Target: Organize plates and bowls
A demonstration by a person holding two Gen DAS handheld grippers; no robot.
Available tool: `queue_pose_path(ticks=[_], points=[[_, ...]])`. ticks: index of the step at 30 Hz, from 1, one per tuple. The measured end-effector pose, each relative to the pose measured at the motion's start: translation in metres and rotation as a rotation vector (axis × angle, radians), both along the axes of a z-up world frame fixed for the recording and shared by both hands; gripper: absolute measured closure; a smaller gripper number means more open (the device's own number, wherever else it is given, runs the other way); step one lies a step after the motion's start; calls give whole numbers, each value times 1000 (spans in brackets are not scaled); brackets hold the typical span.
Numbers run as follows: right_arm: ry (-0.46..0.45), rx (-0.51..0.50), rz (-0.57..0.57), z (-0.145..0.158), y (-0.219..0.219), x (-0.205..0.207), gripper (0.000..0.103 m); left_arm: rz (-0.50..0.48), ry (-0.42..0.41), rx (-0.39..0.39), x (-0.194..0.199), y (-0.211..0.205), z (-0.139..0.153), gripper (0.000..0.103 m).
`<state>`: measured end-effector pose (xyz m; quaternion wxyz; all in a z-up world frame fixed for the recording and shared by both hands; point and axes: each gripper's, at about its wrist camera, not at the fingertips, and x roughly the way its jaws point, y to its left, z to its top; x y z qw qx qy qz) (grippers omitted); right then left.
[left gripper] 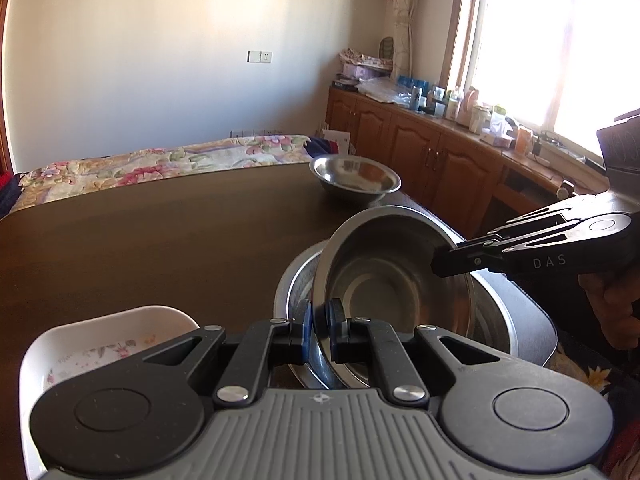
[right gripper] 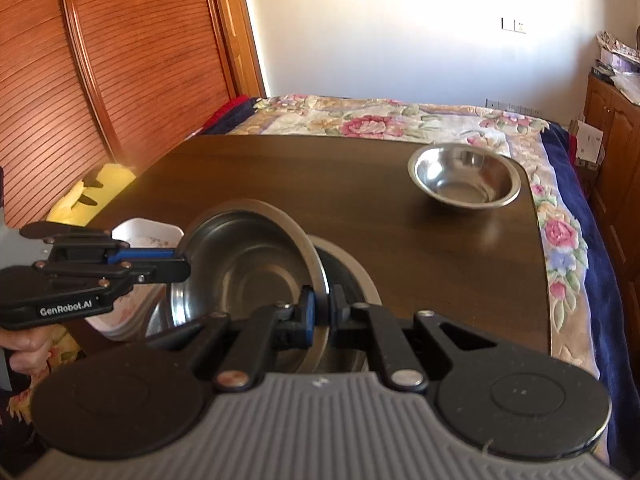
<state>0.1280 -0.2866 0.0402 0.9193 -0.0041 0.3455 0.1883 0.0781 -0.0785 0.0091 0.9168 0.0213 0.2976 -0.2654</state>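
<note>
Both grippers are on the same steel bowl (left gripper: 384,280) right now. Left gripper (left gripper: 319,322) has its fingers pinched on the near rim, and the right gripper (right gripper: 320,308) is clamped on the opposite rim, so it's a 2-handed hold. You can see each one from the other's camera too: right one coming in from the side in the left view (left gripper: 444,262), left one in the right view (right gripper: 182,264).

The bowl is tilted, not flat, and it sits over a bigger steel basin (left gripper: 296,280) that's on the counter (left gripper: 160,240). Can't tell if its low edge is already touching the basin or just hanging above it.

Just beside the basin, on the left gripper's side, is a white dish (left gripper: 100,340) with a flower print. Farther back, near the far corner of the counter and well apart from everything, is a 2nd bowl (right gripper: 464,180), upright and untouched. Bed with a floral cover (right gripper: 380,120) behind that.

My read: this is the nesting step, bowl going into the basin. Next move looks like levelling it out, lowering until it seats inside, then letting go with both sets of fingers, probably 1 at a time so it doesn't clatter or slide. After that the far bowl is the obvious next pickup.
</note>
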Motion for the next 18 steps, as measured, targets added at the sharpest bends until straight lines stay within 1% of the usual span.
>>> queue_pose_path(ticks=[5, 13, 15, 18], points=[[8, -16, 1, -5, 0, -1, 94, -1, 9, 4, 4, -2, -5, 93], [-6, -52, -1, -10, 1, -3, 94, 0, 7, 13, 6, -5, -6, 93], [-20, -81, 2, -11, 5, -4, 93, 1, 4, 13, 6, -4, -6, 93], [-63, -173, 16, -13, 16, -7, 91, 9, -11, 9, 2, -2, -4, 93]])
